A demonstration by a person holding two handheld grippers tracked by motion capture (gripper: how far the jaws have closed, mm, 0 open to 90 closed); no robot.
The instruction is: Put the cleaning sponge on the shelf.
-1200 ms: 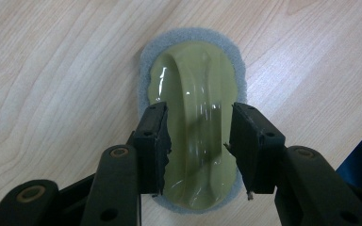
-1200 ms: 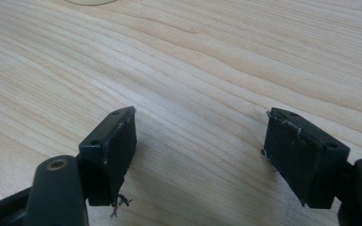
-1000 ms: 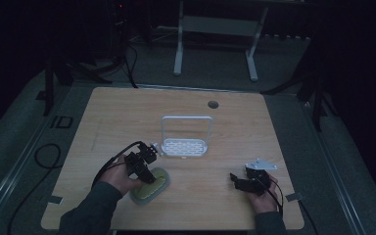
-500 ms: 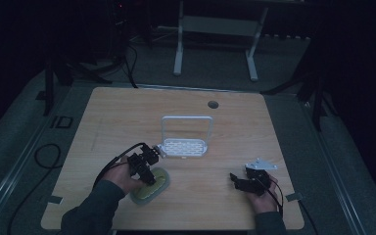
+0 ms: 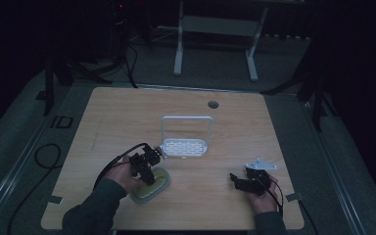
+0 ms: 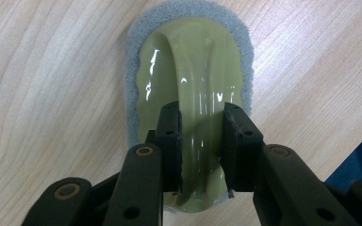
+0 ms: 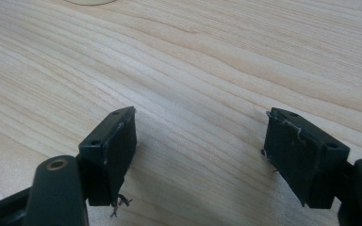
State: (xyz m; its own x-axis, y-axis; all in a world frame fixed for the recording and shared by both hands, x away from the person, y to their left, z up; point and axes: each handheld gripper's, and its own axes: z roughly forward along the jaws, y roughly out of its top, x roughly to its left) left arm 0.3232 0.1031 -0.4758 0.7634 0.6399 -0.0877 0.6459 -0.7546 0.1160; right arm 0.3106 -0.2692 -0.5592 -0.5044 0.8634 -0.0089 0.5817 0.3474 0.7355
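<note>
The left gripper (image 6: 201, 127) is closed to a narrow gap on the arched handle (image 6: 195, 70) of a scrubbing pad (image 6: 188, 84); both jaw pads press against the sides of the handle, one on each side. The pad consists of a glossy pale-green plastic top with a raised handle running along its length, and a grey sponge layer (image 6: 134, 94) that projects past the plastic around the rim. It lies flat on the wooden worktop (image 5: 127, 117), near the front edge and left of centre, with the left gripper (image 5: 144, 166) directly above the scrubbing pad (image 5: 152, 185) in the high view. The right gripper (image 7: 200, 155) is wide open; its two jaws stand well apart just above bare wood and grip nothing. In the high view the right gripper (image 5: 240, 182) sits near the front right corner of the worktop, well apart from the pad. A white perforated rack (image 5: 183, 147) with an upright hoop frame stands near the worktop centre, just beyond the left gripper.
</note>
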